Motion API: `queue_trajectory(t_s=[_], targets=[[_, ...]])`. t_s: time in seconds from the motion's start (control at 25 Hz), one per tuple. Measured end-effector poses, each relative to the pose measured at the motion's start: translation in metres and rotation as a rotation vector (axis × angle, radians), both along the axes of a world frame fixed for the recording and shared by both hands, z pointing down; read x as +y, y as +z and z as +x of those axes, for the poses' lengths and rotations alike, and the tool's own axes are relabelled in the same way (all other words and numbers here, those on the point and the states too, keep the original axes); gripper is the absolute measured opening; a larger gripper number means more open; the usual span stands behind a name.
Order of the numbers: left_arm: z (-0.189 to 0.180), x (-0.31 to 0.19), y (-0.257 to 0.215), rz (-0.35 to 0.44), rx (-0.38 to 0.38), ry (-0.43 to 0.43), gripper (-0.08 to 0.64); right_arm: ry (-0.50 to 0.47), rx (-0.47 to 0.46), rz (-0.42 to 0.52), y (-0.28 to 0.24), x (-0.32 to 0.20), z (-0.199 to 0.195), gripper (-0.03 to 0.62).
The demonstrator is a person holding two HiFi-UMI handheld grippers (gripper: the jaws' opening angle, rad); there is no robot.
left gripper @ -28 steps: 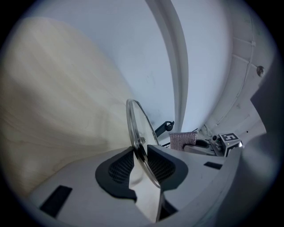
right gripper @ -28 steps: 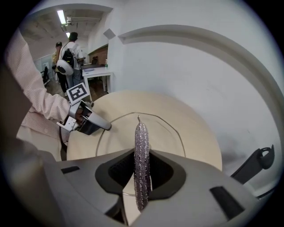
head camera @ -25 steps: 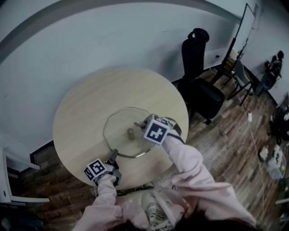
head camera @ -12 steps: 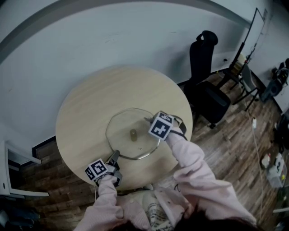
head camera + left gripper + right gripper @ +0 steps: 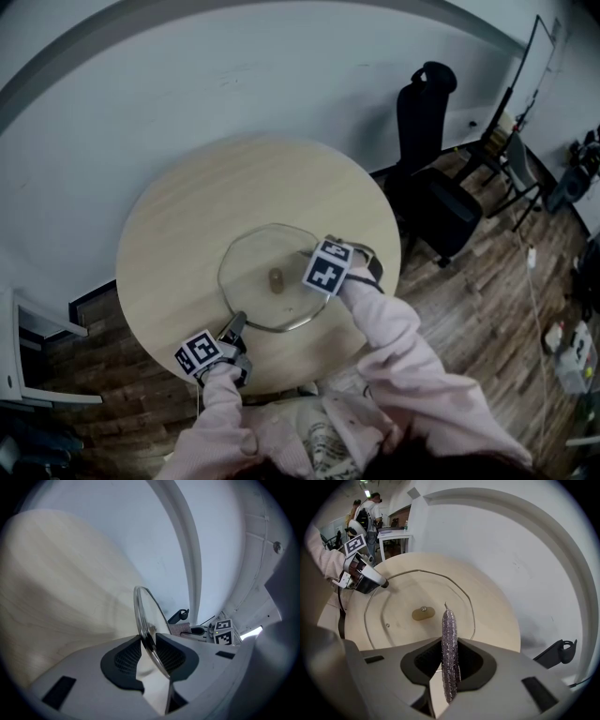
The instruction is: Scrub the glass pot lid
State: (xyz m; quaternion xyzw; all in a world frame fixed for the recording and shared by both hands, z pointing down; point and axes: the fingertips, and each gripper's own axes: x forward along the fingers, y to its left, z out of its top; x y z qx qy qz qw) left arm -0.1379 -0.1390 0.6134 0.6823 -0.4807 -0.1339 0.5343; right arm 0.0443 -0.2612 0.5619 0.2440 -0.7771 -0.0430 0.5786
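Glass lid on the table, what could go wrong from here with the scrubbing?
1. The left gripper clamps the glass pot lid only at one spot on its rim; sideways pressure could swing it or pull it free.
2. The right gripper pinches the metal scrubber edge-on; it may slip out, leaving bare jaws to knock the glass.

The right gripper [image 5: 449, 657], clamped on the metal scourer [image 5: 449, 627], has come down closer to the glass lid's [image 5: 251, 270] right part.
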Motion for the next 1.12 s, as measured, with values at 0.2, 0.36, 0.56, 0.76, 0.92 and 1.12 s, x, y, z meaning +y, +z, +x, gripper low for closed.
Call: queue_trajectory(t_s=[0.2,0.36,0.56,0.76,0.92,1.12], targets=[[-0.002,0.001,0.0,0.003,0.0,-0.016,0.107,-0.036,0.04,0.007,0.003,0.006,-0.003,0.083],[0.001,0.001,-0.001,0.009,-0.002,-0.016,0.106,-0.067,0.088,0.013,0.007,0.011,-0.001,0.081],[-0.001,0.001,0.0,0.002,-0.001,-0.007,0.107,-0.095,0.132,0.008,0.01,0.016,-0.005,0.081],[0.002,0.003,-0.001,-0.001,-0.006,0.008,0.107,-0.118,0.184,-0.008,0.015,0.027,-0.005,0.081],[0.002,0.003,-0.002,-0.002,-0.012,0.015,0.107,-0.131,0.207,-0.012,0.019,0.033,-0.006,0.081],[0.004,0.003,-0.001,-0.006,-0.007,0.017,0.107,-0.135,0.214,-0.014,0.018,0.036,-0.007,0.081]])
